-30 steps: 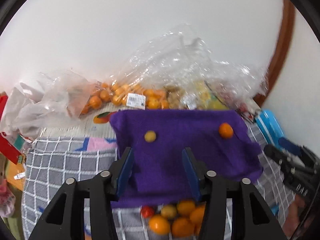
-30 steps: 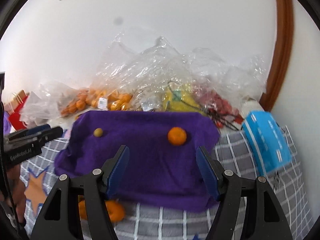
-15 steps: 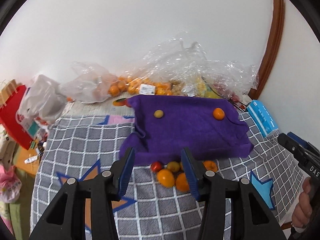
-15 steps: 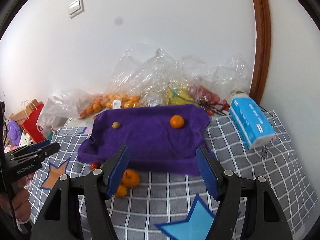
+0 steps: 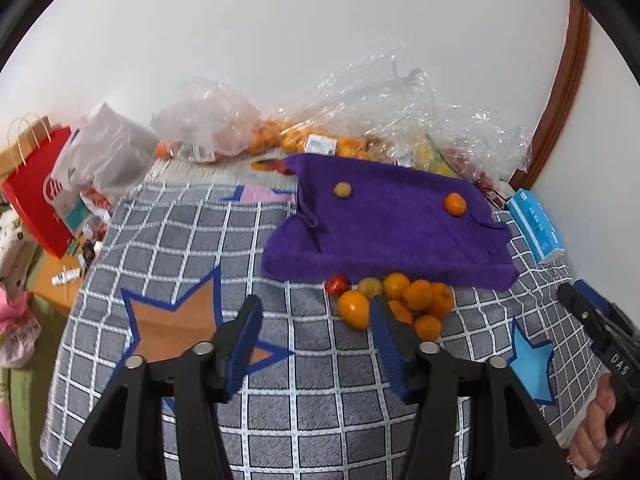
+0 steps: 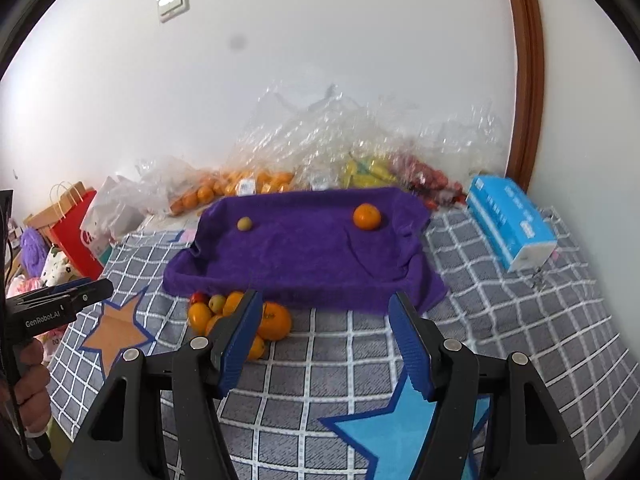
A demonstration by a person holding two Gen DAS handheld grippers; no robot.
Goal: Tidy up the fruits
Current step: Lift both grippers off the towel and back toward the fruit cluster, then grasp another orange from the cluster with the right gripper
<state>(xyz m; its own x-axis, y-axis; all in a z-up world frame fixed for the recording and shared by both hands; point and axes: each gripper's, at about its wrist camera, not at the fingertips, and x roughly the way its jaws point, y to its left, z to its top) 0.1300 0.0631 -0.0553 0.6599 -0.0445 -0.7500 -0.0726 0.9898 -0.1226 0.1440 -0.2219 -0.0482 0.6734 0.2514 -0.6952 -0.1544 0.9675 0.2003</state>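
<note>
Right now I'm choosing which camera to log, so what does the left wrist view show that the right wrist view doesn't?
Only the left wrist view shows the small white bottle on the floor. Only the right wrist view shows the wall switch and the purple plush toy. Both show the purple towel, the loose fruit pile at its near edge, the blue tissue pack and the red paper bag.
</note>
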